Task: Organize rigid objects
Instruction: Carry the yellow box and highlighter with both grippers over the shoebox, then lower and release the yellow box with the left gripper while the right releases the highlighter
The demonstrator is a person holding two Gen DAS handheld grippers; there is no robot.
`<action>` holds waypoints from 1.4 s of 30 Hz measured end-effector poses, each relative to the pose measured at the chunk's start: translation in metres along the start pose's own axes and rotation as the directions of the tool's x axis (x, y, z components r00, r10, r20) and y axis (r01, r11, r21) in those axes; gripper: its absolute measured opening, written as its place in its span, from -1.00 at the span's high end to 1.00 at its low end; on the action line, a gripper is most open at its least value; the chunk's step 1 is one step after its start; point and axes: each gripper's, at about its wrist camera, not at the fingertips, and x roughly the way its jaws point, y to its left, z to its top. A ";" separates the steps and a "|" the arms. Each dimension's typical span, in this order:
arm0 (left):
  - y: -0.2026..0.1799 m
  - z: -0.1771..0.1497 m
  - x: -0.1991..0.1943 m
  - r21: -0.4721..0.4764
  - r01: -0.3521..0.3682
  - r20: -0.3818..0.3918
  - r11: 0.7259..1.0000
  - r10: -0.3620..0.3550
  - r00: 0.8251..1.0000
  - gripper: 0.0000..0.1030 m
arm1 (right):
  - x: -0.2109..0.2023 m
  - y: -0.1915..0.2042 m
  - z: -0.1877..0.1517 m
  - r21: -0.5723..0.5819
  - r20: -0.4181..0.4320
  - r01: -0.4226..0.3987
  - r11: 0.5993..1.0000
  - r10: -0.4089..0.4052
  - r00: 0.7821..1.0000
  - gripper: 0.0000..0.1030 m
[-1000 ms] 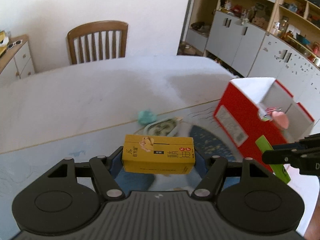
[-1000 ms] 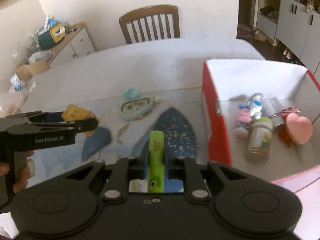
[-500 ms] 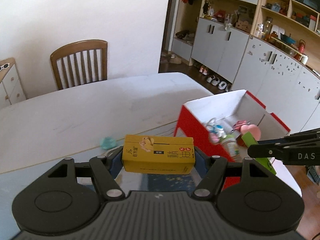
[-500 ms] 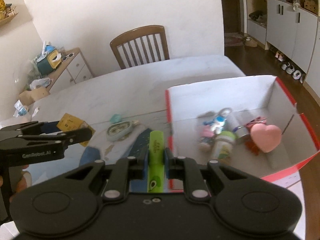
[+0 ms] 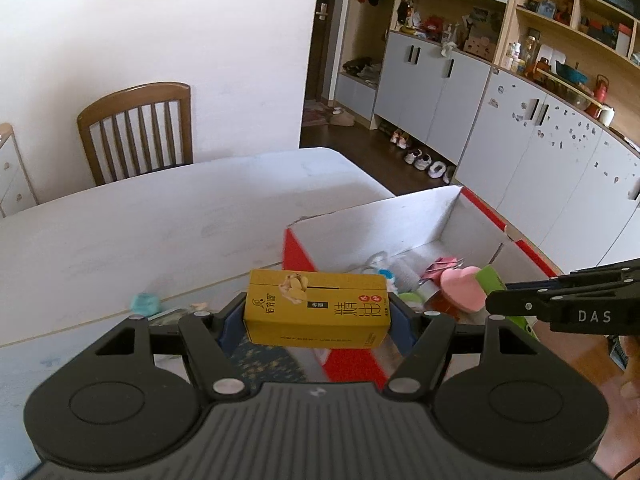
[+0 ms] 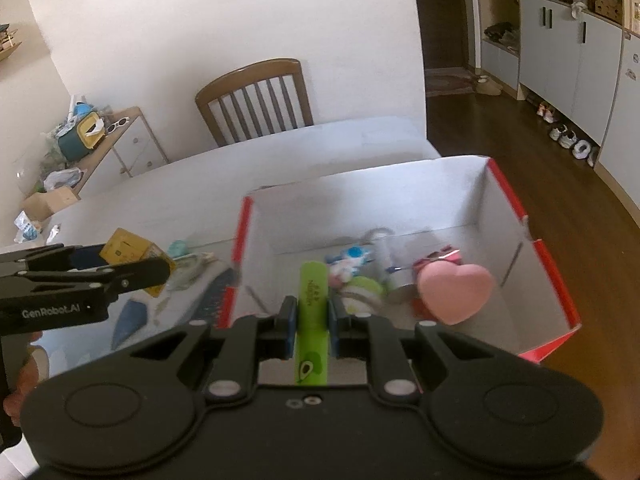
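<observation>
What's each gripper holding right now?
Left gripper: shut on the yellow carton.
Right gripper: shut on the green tube, over the red box.

A wooden slat-back chair (image 5: 138,132) is standing at 11 o'clock behind the pale surface (image 5: 160,216), against a plain white wall (image 5: 160,32). Grey cabinets (image 5: 440,92) under cluttered open shelves (image 5: 568,12) are lining the 2 o'clock side, with shoes (image 5: 424,160) lying on the dark wood floor (image 6: 580,208). A low dresser (image 6: 136,144) is sitting at 10 o'clock.
</observation>
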 end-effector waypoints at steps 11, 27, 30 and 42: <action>-0.050 0.015 0.043 0.035 0.004 -0.037 0.999 -0.002 0.999 -0.37 | 0.004 -0.054 0.005 0.001 -0.009 0.017 1.000 -0.017 1.000 0.71; -0.081 0.029 0.127 0.055 0.002 -0.168 0.999 0.007 0.986 -0.37 | 0.041 -0.078 0.009 -0.072 -0.073 -0.013 0.997 0.008 0.997 0.71; -0.082 0.034 0.140 0.051 -0.003 -0.183 0.999 0.012 0.983 -0.37 | 0.050 -0.078 0.009 -0.086 -0.093 -0.024 0.996 0.016 0.995 0.71; -0.082 0.042 0.178 0.030 -0.019 -0.227 0.999 0.025 0.974 -0.37 | 0.075 -0.064 -0.002 -0.173 -0.194 -0.064 0.983 0.029 0.981 0.71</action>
